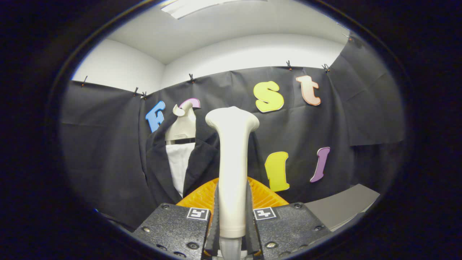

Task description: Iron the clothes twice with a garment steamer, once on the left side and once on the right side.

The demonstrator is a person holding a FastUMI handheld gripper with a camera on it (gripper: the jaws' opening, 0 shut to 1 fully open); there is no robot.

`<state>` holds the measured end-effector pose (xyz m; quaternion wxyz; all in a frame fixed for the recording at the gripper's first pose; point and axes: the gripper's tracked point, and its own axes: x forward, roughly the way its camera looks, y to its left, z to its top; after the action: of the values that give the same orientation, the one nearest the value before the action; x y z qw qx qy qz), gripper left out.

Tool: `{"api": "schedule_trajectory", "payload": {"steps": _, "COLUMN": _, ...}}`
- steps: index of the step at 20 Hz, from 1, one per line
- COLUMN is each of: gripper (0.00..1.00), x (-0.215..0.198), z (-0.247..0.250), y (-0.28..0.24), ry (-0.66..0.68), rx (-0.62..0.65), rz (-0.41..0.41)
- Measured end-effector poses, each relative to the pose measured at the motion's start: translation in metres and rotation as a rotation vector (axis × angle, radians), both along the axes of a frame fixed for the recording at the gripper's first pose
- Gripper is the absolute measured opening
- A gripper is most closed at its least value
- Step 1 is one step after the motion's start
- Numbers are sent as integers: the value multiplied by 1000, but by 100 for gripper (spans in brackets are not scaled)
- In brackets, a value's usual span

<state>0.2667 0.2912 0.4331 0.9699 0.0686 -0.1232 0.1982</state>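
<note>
Room: white walls and ceiling above your black cloth booth (108, 144).
Surface: grey tabletop (343, 204), right.
Gripper (232, 220): you clamp the cream plastic garment steamer (232, 162) upright.

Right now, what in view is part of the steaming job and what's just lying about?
Job:
- garment steamer, handle clamped between the gripper fingers
- dark jacket over a white shirt on a hanger form, beyond the steamer, to its left

Lying about:
- grey board, right of the fingers
</note>
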Motion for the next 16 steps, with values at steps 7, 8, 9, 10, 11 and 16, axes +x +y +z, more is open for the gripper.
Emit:
{"api": "schedule_trajectory", "payload": {"steps": 7, "gripper": 32, "x": 19, "z": -10, "y": 22, "ry": 39, "rx": -32, "rz": -9}}
{"api": "schedule_trajectory", "payload": {"steps": 8, "gripper": 32, "x": 21, "z": -12, "y": 21, "ry": 45, "rx": -41, "rz": -11}}
{"api": "schedule_trajectory", "payload": {"steps": 9, "gripper": 32, "x": 21, "z": -16, "y": 22, "ry": 51, "rx": -45, "rz": -10}}
{"api": "schedule_trajectory", "payload": {"steps": 10, "gripper": 32, "x": 21, "z": -21, "y": 23, "ry": 56, "rx": -52, "rz": -7}}
{"api": "schedule_trajectory", "payload": {"steps": 11, "gripper": 32, "x": 20, "z": -25, "y": 24, "ry": 58, "rx": -58, "rz": -7}}
{"api": "schedule_trajectory", "payload": {"steps": 16, "gripper": 32, "x": 19, "z": -35, "y": 25, "ry": 85, "rx": -86, "rz": -10}}
